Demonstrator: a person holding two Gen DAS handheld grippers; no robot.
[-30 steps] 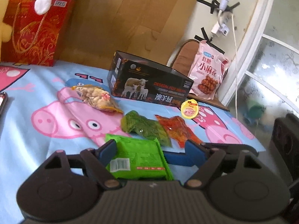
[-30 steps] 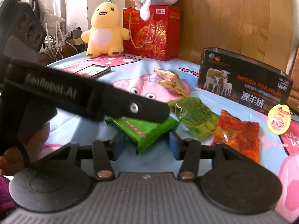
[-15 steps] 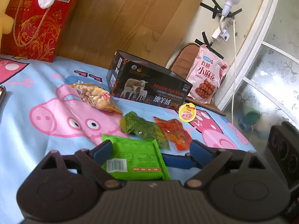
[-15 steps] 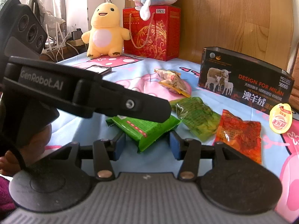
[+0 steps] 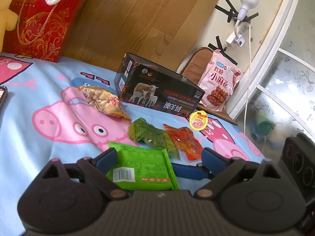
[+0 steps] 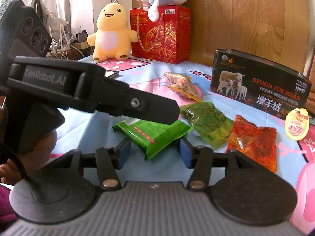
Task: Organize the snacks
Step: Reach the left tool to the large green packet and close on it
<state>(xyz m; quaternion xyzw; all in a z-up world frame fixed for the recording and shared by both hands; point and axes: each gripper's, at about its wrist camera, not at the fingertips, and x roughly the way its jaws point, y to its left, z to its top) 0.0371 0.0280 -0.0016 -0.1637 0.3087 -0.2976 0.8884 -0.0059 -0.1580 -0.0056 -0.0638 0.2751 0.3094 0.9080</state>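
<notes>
My left hand-held gripper [image 5: 157,155] has just been opening and now stands wide, the green packet [image 5: 141,169] lying between its pads but not pinched — only the left pad [image 5: 107,158] looks close to its edge. My right hand-held gripper [image 6: 154,153] sits about half open, its jaws either side of the packet's near corner without pressing, as far as I can tell. The packet rests on the bed sheet [image 5: 39,141], well in front of the black box [image 5: 157,96]. I judge the next move is one clean grip on the packet's middle, not its crimped end, then a lift toward the box. Between packet and box lie a darker green pouch [image 5: 151,135], a red pouch [image 5: 185,143] and a peanut bag [image 5: 102,100] — carry it over them, not through.
</notes>
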